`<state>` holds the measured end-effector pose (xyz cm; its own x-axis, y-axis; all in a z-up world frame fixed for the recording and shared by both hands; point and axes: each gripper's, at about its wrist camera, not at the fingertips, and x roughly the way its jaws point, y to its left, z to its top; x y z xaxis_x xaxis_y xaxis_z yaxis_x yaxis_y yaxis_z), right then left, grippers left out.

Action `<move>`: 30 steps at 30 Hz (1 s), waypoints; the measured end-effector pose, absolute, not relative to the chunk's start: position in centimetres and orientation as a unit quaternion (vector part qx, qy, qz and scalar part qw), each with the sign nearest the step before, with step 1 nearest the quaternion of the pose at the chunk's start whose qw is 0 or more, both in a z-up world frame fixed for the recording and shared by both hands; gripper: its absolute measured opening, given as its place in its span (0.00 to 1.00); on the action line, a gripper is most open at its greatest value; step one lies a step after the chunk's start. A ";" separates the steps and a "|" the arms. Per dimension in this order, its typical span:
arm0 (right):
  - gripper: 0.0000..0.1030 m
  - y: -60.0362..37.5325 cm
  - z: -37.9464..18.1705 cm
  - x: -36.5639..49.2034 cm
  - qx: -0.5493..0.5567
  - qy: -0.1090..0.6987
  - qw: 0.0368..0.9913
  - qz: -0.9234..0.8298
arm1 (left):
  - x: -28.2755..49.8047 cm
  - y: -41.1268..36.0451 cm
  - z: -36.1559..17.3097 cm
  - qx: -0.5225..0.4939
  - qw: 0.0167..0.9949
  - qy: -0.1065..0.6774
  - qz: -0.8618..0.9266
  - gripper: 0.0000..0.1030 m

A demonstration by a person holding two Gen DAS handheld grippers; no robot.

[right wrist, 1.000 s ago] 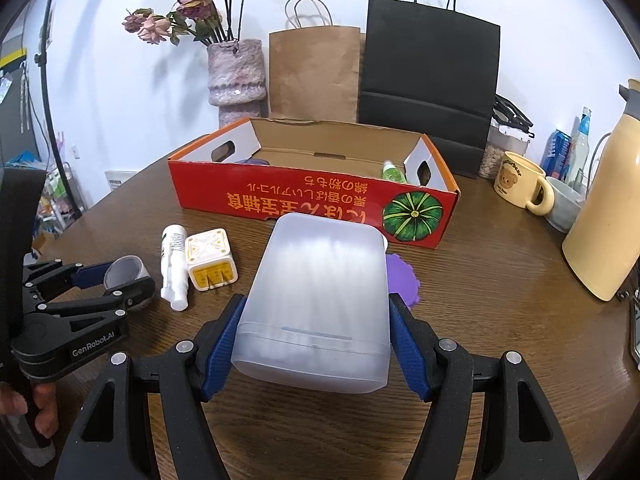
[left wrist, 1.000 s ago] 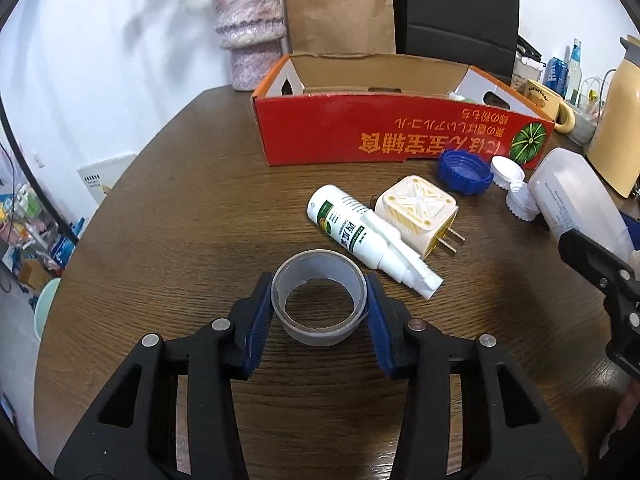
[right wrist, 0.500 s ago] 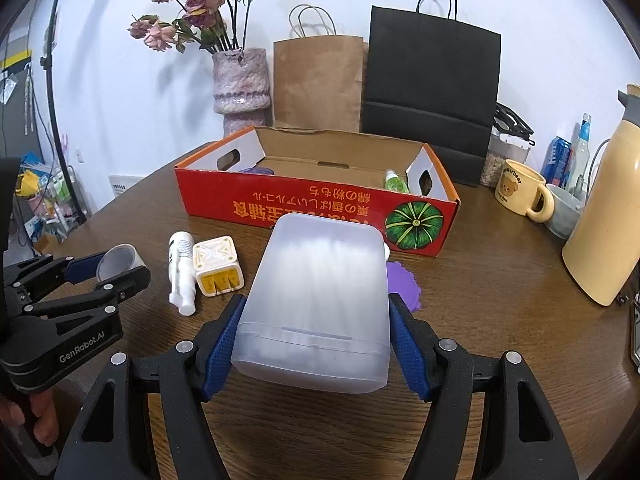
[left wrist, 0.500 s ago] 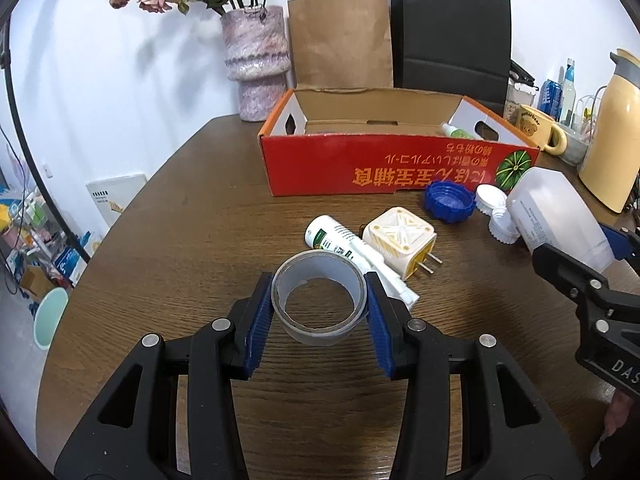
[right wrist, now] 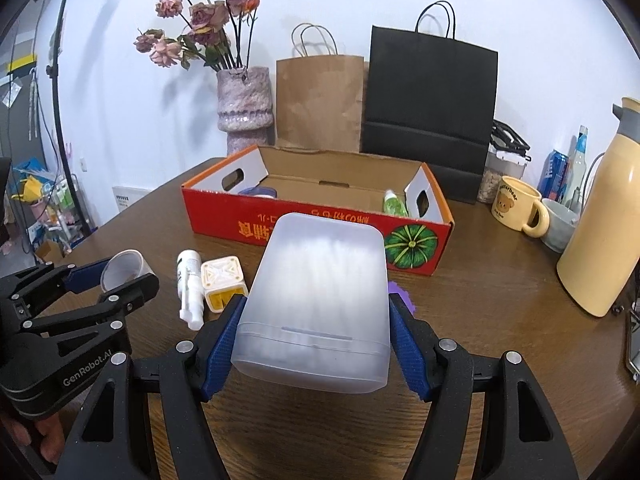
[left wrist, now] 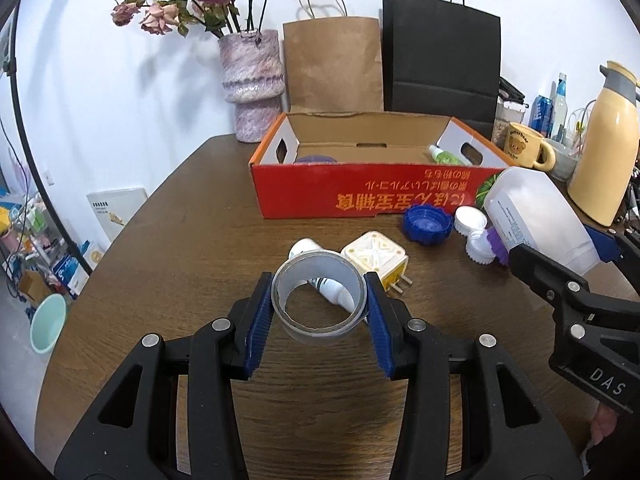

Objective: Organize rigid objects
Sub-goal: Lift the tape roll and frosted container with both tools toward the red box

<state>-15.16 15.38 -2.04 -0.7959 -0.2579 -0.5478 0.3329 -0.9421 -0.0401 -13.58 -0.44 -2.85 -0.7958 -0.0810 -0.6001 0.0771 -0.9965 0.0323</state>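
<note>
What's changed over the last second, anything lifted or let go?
The left tongs have lifted the tape roll off the table and tipped up, so the red box now shows its inside. Nothing was let go. The right tongs stay clamped on the frosted container, hardly moved. The spray bottle, plug adapter and caps lie where they were.

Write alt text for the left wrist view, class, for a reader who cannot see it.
The left gripper holds a grey tape roll between its blue fingers, above a brown wooden table. Behind lie a white spray bottle, a cream plug adapter and loose caps before an open red cardboard box. At right, the right gripper holds a translucent container.
</note>
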 end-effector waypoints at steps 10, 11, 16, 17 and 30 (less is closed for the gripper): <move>0.71 15.5 -0.3 -15.5 0.255 0.074 0.150 -0.952 | -14.1 0.5 -0.3 0.290 0.037 -0.005 -0.956 0.39; 0.71 15.5 -0.2 -15.5 0.253 0.074 0.150 -0.953 | -14.2 0.6 -0.1 0.287 0.037 -0.005 -0.957 0.39; 0.71 15.5 0.6 -16.0 0.242 0.076 0.148 -0.956 | -14.8 0.8 1.2 0.274 0.038 -0.002 -0.961 0.39; 0.71 15.5 0.8 -16.1 0.240 0.077 0.147 -0.957 | -15.0 0.9 1.4 0.271 0.038 -0.001 -0.962 0.39; 0.71 15.3 2.4 -18.7 0.222 0.075 0.141 -0.962 | -17.9 0.9 3.3 0.253 0.049 0.016 -0.966 0.39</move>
